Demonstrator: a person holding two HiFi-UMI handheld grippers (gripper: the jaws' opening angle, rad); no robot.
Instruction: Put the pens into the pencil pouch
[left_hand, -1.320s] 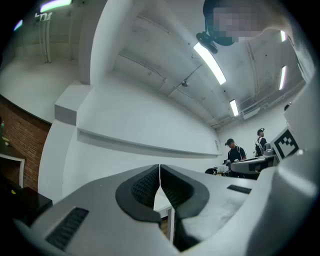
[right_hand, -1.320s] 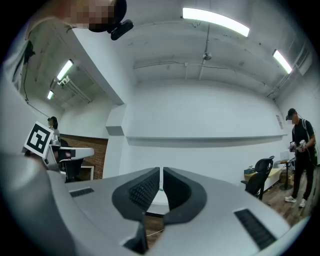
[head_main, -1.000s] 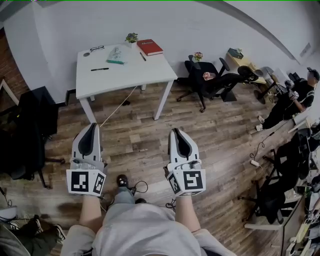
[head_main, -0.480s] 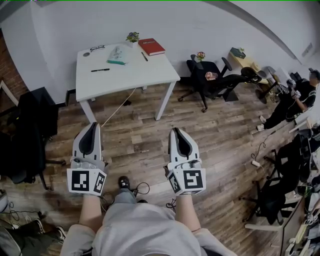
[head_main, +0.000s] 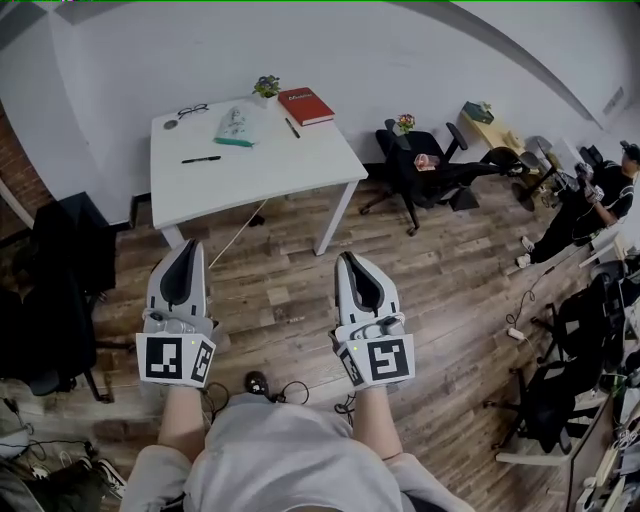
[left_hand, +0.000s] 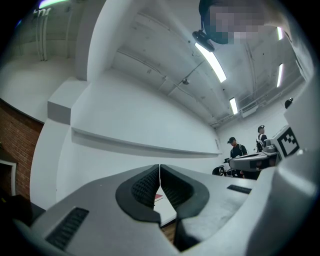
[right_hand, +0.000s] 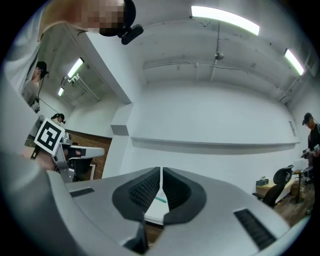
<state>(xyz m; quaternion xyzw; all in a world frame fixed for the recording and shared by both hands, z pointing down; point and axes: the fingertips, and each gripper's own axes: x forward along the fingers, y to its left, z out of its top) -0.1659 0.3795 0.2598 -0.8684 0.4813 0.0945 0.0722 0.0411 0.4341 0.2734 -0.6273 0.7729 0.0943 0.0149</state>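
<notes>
A white table (head_main: 262, 172) stands ahead by the wall in the head view. On it lie a black pen (head_main: 201, 159), a second pen (head_main: 291, 128) beside a red book (head_main: 306, 105), and a clear pouch with teal trim (head_main: 236, 125). My left gripper (head_main: 187, 247) and right gripper (head_main: 348, 259) hover over the wooden floor, well short of the table, both shut and empty. In the left gripper view the jaws (left_hand: 159, 172) meet, with the table (left_hand: 166, 214) behind them. In the right gripper view the jaws (right_hand: 161, 175) meet too, and the pouch (right_hand: 160, 199) shows behind them.
Glasses (head_main: 193, 109) and a small plant (head_main: 266, 87) also sit on the table. A black chair (head_main: 62, 262) stands at the left and office chairs (head_main: 420, 160) at the right. Cables (head_main: 272, 386) lie on the floor by my feet. A person (head_main: 598, 192) stands at the far right.
The table has come nearer and lower in the head view as I moved forward. Both grippers stay shut and side by side.
</notes>
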